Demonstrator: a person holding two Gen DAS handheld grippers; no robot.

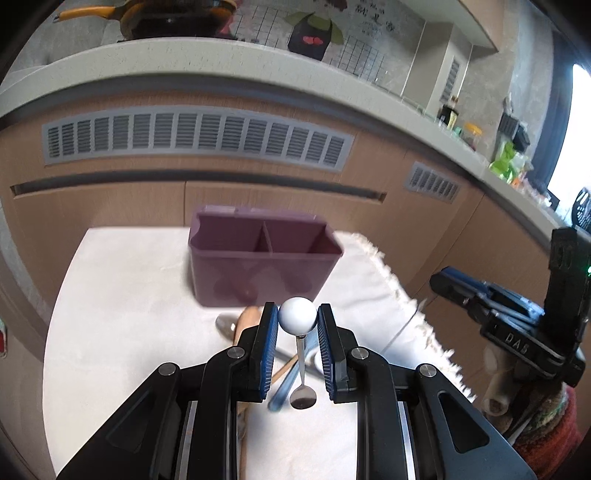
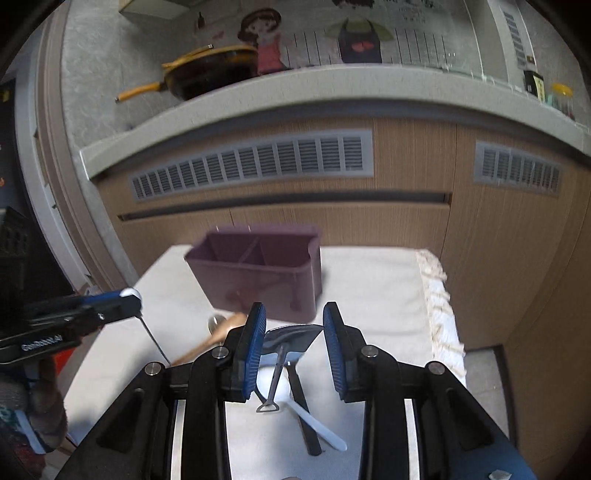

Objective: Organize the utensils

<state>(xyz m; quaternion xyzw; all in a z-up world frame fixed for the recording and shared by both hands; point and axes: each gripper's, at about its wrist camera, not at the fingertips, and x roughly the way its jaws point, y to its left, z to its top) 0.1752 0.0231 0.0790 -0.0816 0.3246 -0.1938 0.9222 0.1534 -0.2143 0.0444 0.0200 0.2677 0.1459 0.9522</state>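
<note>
A small spoon [image 1: 302, 363] is pinched by its white ball end in the left gripper [image 1: 297, 320], bowl hanging down. A metal spatula [image 2: 286, 341] is clamped at its blade in the right gripper [image 2: 294, 323], jaws half open. Beyond, on the bench [image 1: 122, 295], the purple caddy [image 1: 264, 254] waits; each utensil should be lowered vertically into a compartment.

White letters "DAB" show on the black body of the right gripper [image 1: 452, 284], at the right edge of the left wrist view. Far back, the wall poster [image 1: 373, 22] carries dark handwritten characters, too blurred to read. The left gripper [image 2: 129, 295] has small white lettering, illegible.
</note>
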